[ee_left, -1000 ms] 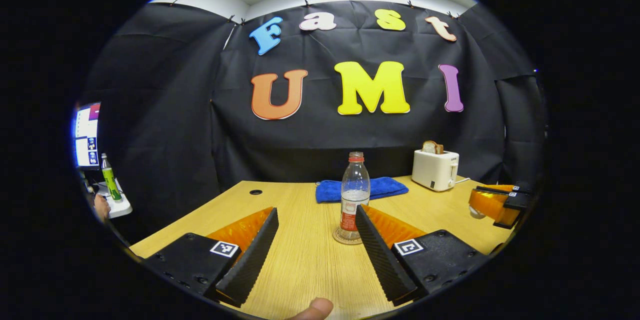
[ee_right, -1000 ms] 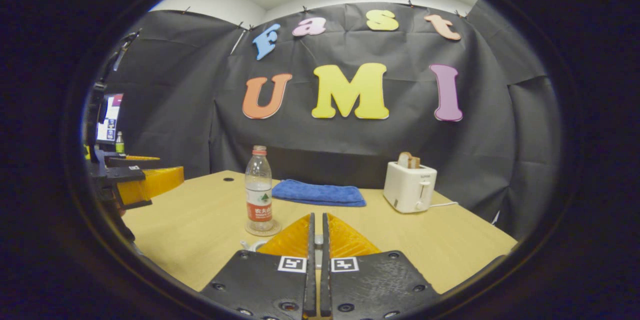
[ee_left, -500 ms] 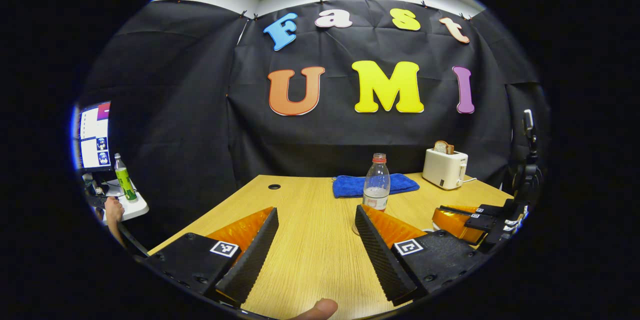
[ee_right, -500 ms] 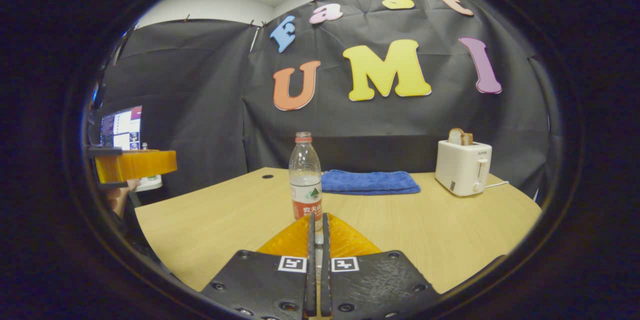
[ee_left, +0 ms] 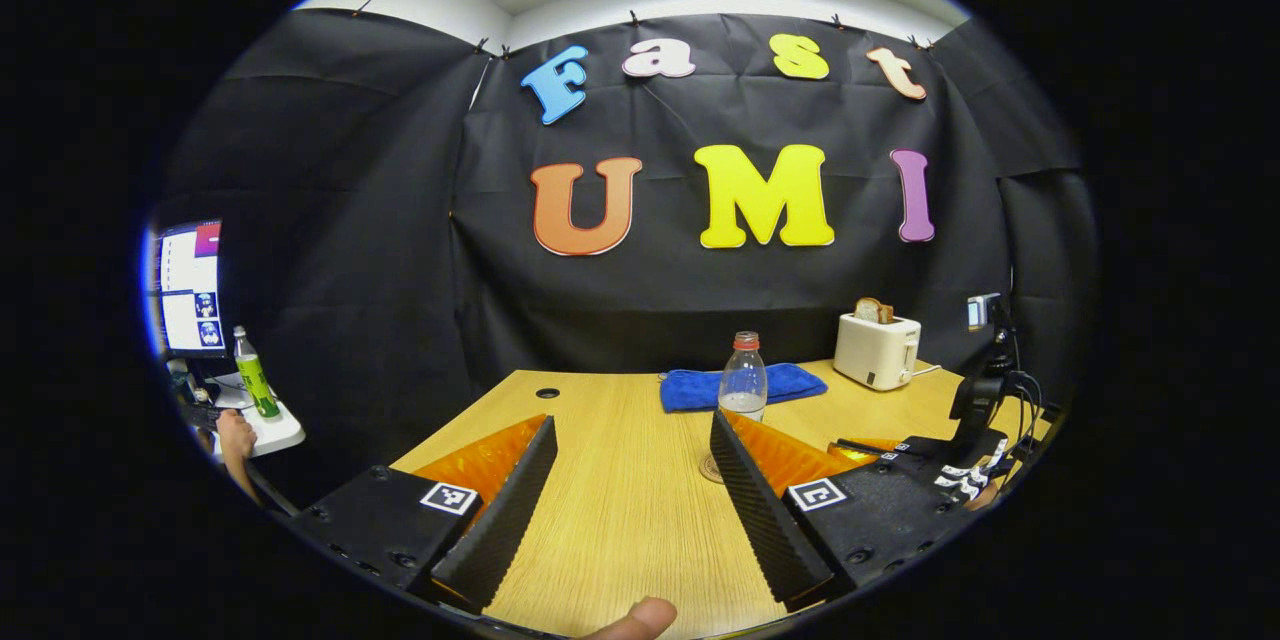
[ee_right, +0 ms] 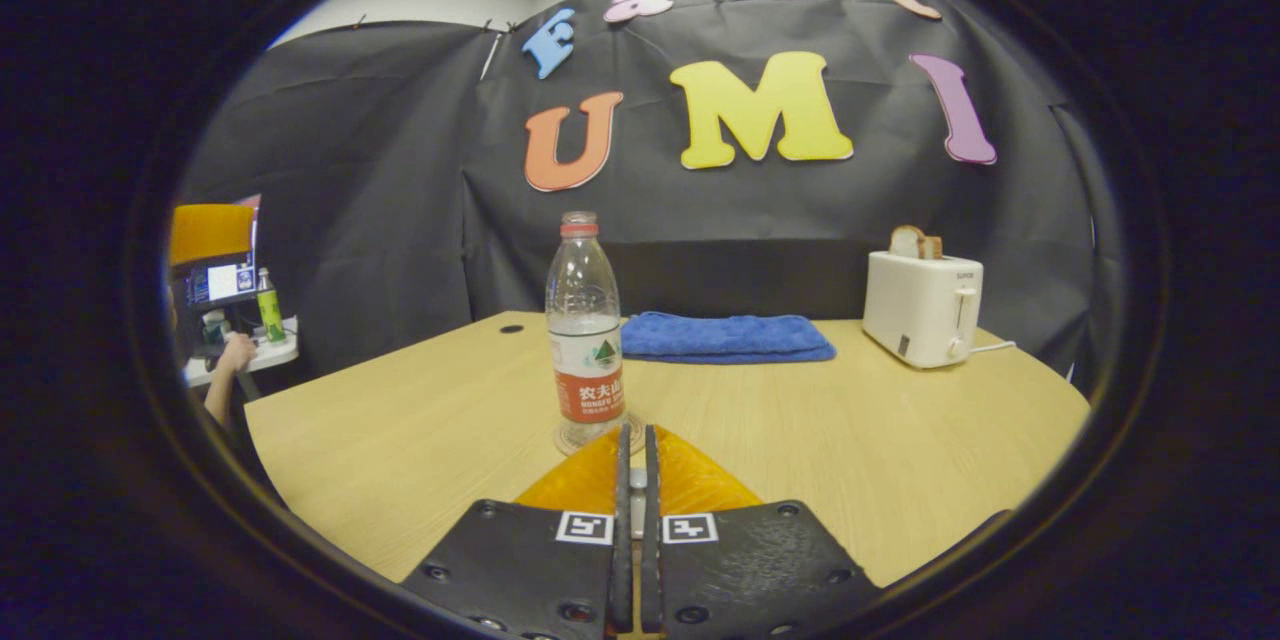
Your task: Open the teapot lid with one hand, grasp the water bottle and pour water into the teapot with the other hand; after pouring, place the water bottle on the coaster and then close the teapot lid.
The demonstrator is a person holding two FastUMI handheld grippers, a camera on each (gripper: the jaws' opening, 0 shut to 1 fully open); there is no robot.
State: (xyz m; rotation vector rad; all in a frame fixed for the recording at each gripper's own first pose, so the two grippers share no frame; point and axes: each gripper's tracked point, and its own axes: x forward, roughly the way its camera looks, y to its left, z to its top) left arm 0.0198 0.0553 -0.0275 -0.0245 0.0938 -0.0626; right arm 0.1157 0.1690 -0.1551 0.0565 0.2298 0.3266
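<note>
Water bottle point(ee_right: 586, 330) parked upright on the coaster point(ee_right: 570, 440) mid-bench point(ee_right: 900, 450), so pouring looks finished; left gripper point(ee_left: 630, 480) released wide, right gripper point(ee_right: 636, 450) clenched, perhaps pinching the teapot lid's knob, hidden behind the jaws.

My left gripper point(ee_left: 630, 445) carries flat black plates studded with screws, each bearing a small square black-and-white marker, with ribbed inner faces on its fingers point(ee_left: 505, 510). My right gripper point(ee_right: 632, 445) has matching screwed plates and twin markers; cables trail from its mount.
</note>
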